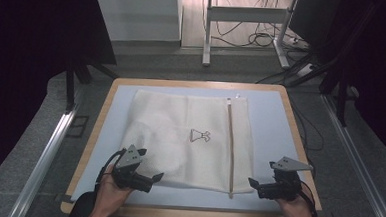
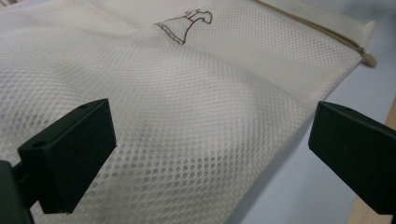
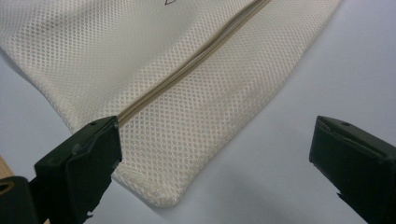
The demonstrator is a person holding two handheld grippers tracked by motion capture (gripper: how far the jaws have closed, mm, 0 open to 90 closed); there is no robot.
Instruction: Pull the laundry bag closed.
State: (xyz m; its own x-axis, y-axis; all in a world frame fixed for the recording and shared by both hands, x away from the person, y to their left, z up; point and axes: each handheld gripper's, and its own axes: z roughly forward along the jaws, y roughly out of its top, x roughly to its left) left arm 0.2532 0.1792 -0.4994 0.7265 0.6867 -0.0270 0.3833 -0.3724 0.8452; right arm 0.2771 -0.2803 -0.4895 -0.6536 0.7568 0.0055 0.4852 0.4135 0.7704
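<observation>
The mesh bag lies flat on the surface. The left gripper and right gripper wait at its near corners, both wide open and empty. A shallow grasp may slip off the thin mesh, or catch only one layer.

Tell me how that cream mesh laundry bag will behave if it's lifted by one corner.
The mesh laundry bag is thin netting lying in soft folds, so it would probably droop. A bulge near its left side hints at contents that may slide. The zipper could stiffen that edge slightly.
</observation>
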